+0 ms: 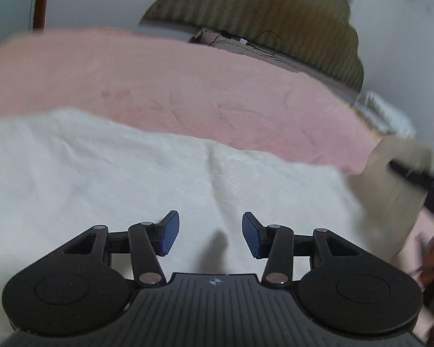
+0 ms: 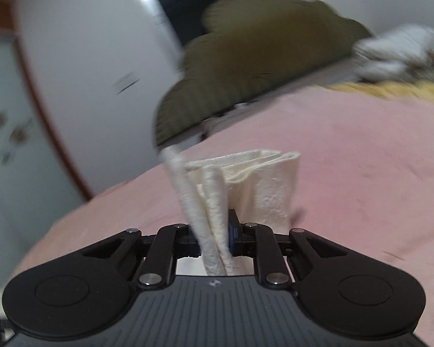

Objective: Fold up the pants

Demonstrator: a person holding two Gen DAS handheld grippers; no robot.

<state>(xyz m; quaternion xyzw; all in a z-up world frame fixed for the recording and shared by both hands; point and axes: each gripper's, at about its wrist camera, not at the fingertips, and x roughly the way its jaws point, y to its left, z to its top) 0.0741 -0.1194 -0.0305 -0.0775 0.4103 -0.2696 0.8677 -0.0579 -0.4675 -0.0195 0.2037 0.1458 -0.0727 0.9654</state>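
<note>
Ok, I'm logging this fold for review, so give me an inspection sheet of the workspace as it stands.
Surface: pink blanket on a bed, lightly creased.
Job's things: white pants spread under the left gripper; a bunched cream edge lifted by the right gripper.
Clutter: olive cushion at the far side; pale bundle and yellow fabric at the far right, blurred.
Grippers: left gripper open above the pants, nothing between its fingers; right gripper shut on the pants.
Cables: thin dark wire looped by the cushion.
Surroundings: white wall, wood-trimmed door.
</note>
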